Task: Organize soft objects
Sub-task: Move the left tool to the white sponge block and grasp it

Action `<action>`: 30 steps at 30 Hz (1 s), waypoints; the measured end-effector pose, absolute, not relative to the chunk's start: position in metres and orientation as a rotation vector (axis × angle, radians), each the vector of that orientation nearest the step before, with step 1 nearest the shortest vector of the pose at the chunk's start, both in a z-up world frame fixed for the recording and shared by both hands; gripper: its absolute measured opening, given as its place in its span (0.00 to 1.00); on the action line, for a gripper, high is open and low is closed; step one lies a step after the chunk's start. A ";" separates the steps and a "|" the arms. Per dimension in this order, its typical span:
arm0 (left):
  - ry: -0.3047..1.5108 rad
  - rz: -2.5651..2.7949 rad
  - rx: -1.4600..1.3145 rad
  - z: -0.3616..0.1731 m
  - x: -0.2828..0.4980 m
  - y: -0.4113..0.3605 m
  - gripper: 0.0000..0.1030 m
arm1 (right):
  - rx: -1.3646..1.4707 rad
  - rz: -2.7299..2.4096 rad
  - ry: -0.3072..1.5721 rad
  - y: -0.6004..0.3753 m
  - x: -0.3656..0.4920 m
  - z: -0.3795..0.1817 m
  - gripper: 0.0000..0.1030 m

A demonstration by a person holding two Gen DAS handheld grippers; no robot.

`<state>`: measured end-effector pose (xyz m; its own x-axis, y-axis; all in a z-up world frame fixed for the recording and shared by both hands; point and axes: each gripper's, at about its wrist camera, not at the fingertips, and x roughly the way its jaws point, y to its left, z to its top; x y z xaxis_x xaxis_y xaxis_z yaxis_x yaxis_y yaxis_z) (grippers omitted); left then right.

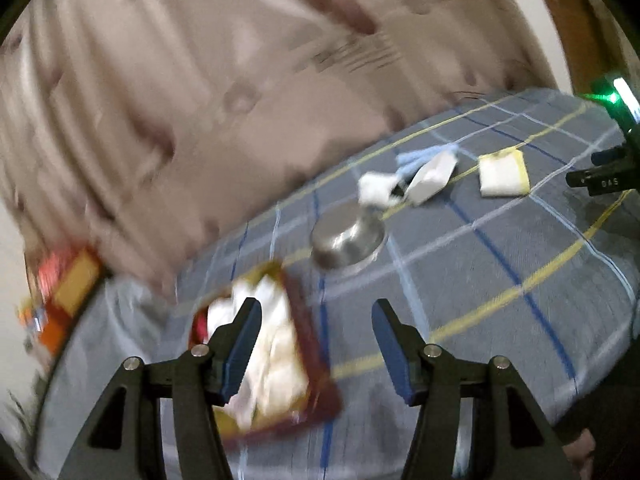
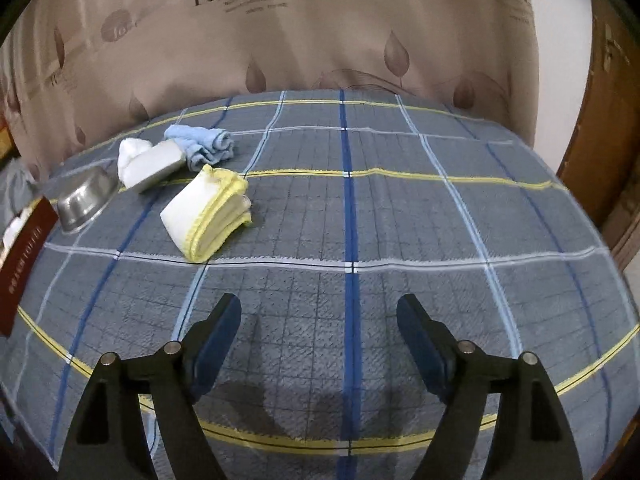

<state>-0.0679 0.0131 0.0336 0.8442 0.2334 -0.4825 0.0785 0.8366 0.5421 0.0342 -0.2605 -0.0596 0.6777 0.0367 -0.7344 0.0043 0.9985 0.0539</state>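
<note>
Both the left gripper [image 1: 316, 312] and right gripper [image 2: 319, 308] hang released, empty, over the plaid bed [image 2: 400, 220]; a yellow-edged folded cloth [image 2: 208, 214] lies far left, near a steel bowl [image 2: 84, 202].

A bed covered with a grey-blue checked sheet [image 2: 400, 208] fills most of both views; the sheet has blue, white and yellow lines. Behind the bed hangs a beige curtain [image 2: 320, 40] with brown leaf shapes and some printed letters. To the right of the curtain there is a strip of white wall [image 2: 560, 92], and beside it a brown wooden door [image 2: 604, 128]. The light is dim and soft.
</note>
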 end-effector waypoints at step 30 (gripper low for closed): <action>0.359 -0.084 1.030 -0.047 0.087 -0.145 0.64 | 0.348 0.265 0.753 -0.290 0.028 -0.056 0.81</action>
<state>0.0867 -0.1445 -0.0468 0.9386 0.0992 -0.3304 0.2351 0.5170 0.8231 0.0282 -0.2903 -0.0563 0.7009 0.3558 -0.6182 -0.1102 0.9103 0.3990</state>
